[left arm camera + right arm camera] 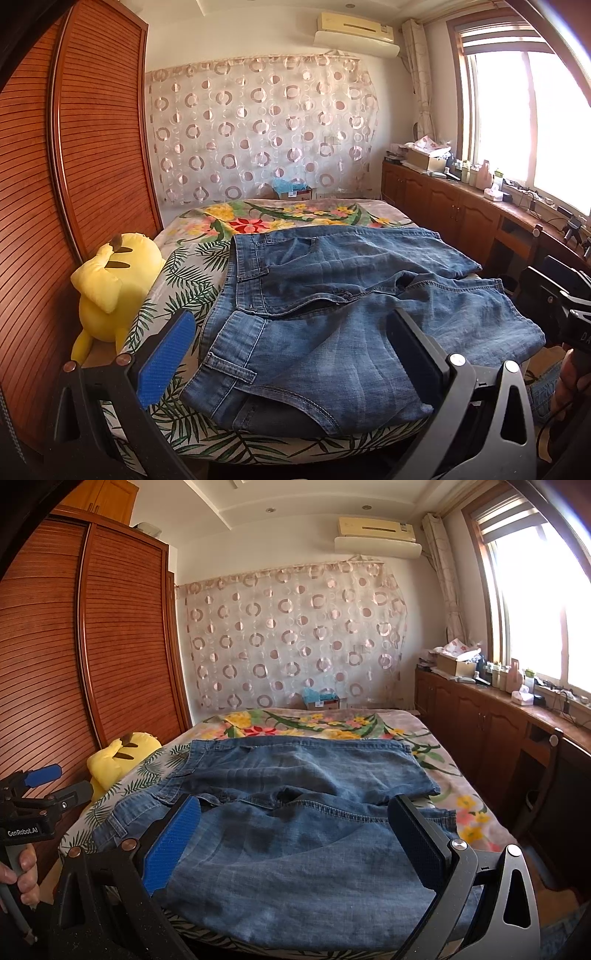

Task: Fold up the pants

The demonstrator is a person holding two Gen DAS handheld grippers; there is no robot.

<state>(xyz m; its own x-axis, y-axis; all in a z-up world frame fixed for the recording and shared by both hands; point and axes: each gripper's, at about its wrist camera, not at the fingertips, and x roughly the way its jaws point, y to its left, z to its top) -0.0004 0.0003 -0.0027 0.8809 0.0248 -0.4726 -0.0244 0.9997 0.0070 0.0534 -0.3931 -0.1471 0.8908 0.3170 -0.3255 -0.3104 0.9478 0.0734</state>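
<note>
Blue denim pants lie spread on the bed, waistband to the left and both legs running right. My left gripper hovers open over the near waistband and hip area, its blue pad left of the fabric, nothing held. In the right wrist view my right gripper stands open above the near leg of the pants, also empty. The left gripper shows at the far left there, held by a hand. The right gripper shows at the left view's right edge.
The bed carries a floral sheet. A yellow plush toy lies at its left edge against a slatted wooden wardrobe. Low wooden cabinets with clutter run under the window on the right. A cardboard box sits beyond the bed.
</note>
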